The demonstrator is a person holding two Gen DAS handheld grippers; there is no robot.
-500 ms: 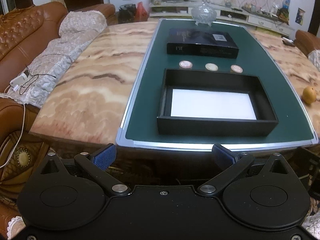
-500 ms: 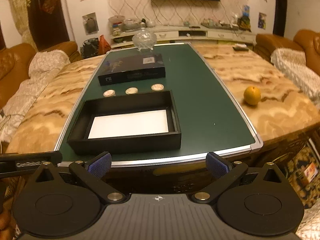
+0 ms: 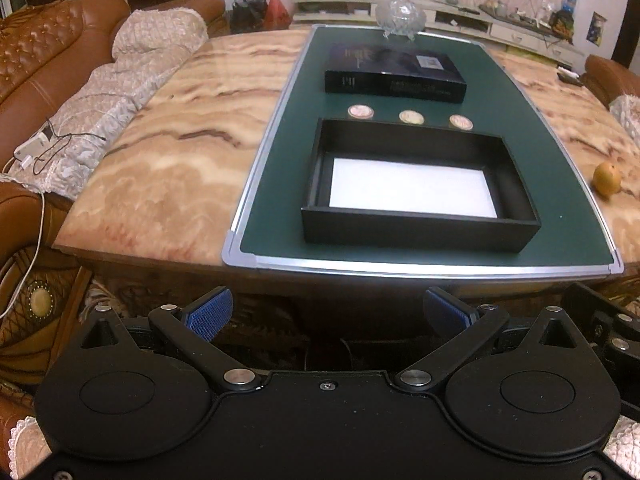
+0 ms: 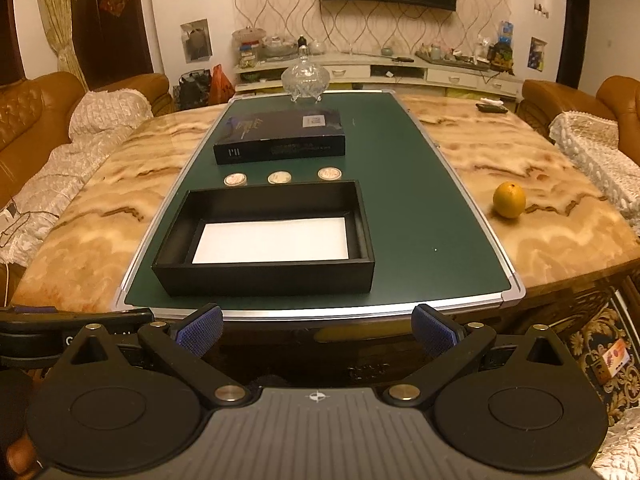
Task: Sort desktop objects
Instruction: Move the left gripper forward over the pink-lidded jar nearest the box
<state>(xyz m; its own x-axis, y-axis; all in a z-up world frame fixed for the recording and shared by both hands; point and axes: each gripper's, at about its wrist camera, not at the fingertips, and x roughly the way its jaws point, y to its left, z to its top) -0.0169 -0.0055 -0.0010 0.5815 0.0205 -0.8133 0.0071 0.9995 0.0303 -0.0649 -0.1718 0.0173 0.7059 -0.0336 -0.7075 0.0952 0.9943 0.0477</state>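
An open black box (image 3: 420,226) (image 4: 264,278) with a white liner stands near the front of a green mat (image 3: 280,184) (image 4: 420,232). Behind it lie three round coins in a row (image 3: 411,117) (image 4: 279,177). Behind the coins lies a closed dark box (image 3: 394,74) (image 4: 280,136). My left gripper (image 3: 327,314) is open and empty, in front of the table's edge. My right gripper (image 4: 318,330) is open and empty, also short of the table.
A glass lidded bowl (image 3: 400,16) (image 4: 305,76) stands at the mat's far end. An orange (image 3: 607,179) (image 4: 509,199) sits on the marble table (image 3: 168,152) right of the mat. Sofas flank both sides. The other gripper shows at the frame edges (image 3: 608,328) (image 4: 60,328).
Both views have shifted slightly; the grippers have drifted a little relative to the table. Both stay open and nothing on the table has moved.
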